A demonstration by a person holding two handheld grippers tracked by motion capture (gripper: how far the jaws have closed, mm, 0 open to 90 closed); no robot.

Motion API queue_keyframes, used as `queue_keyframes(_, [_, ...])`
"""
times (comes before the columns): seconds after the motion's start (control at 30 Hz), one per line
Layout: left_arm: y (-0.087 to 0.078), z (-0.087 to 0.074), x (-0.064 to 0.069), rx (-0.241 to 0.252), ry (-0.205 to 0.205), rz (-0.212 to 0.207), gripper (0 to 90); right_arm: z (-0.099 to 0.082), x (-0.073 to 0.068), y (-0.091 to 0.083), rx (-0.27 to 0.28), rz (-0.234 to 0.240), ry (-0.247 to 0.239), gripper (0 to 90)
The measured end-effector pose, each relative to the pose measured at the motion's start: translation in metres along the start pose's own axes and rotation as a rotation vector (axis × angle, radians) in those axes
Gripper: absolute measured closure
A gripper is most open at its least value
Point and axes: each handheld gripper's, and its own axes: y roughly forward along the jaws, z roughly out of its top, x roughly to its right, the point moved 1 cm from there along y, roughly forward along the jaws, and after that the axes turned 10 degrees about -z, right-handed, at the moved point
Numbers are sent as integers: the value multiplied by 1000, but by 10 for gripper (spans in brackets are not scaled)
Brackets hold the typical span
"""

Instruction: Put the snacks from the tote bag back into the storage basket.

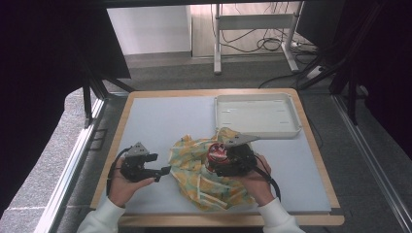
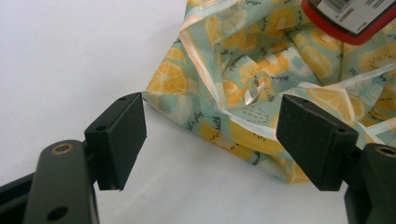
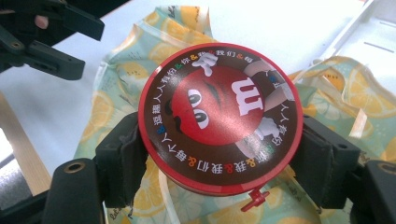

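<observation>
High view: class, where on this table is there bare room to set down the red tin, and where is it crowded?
Free: the white tray, and the bare mat between it and the table's left edge. A strip right of the right gripper is also bare. Crowded: the middle front, where the lemon-print bag spreads beneath the red tin towards the left gripper.

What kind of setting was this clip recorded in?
Probably a lab or office recording station: a wood-edged table with a grey mat, dark curtains at the sides, and a metal desk frame with loose cables on the carpet behind.
</observation>
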Motion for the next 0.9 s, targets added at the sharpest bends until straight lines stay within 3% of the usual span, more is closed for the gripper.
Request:
queue_keyframes(0.37, [1,0,0,-3,-3,-1,244,5,5,-7,30,26,-12,259])
queue_keyframes(0.9, [-2,0,-1,8,-13,-9,244,20,17,-14,47,25,-14,260])
